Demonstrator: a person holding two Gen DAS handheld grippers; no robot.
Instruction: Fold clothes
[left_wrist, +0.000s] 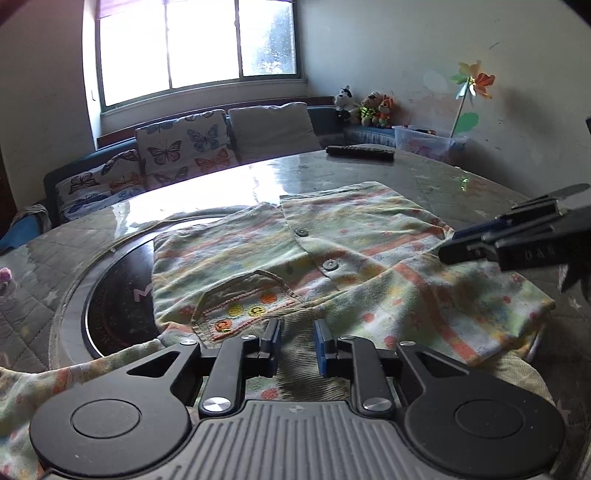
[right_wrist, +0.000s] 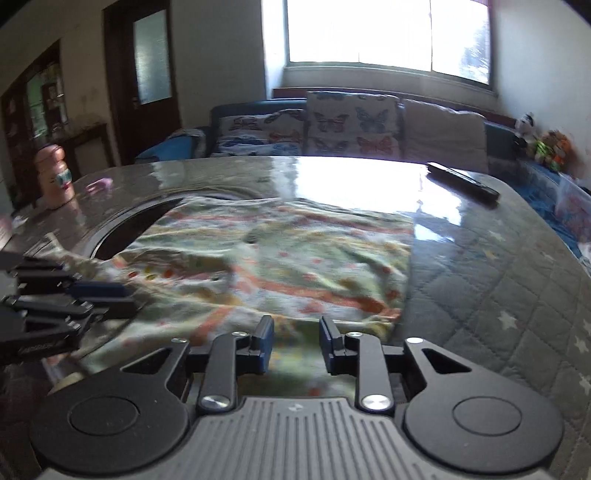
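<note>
A child's pastel striped shirt (left_wrist: 369, 240) with buttons and an embroidered pocket (left_wrist: 243, 306) lies spread on the round table (left_wrist: 332, 173). My left gripper (left_wrist: 295, 336) is open at the shirt's near edge, and an olive ribbed band of the cloth runs between its fingers. My right gripper (right_wrist: 295, 332) is open too, low over the near hem of the shirt (right_wrist: 295, 258). In the left wrist view the right gripper (left_wrist: 448, 253) reaches in from the right, above the folded sleeve. In the right wrist view the left gripper (right_wrist: 125, 299) shows at the left edge.
A black round hob (left_wrist: 114, 295) is set into the table, partly under the shirt. A dark remote (left_wrist: 360, 152) lies at the far edge. A pink bottle (right_wrist: 55, 173) stands far left. A quilted cover (right_wrist: 498, 295) lies on the right. A sofa with butterfly cushions (left_wrist: 184, 147) stands behind.
</note>
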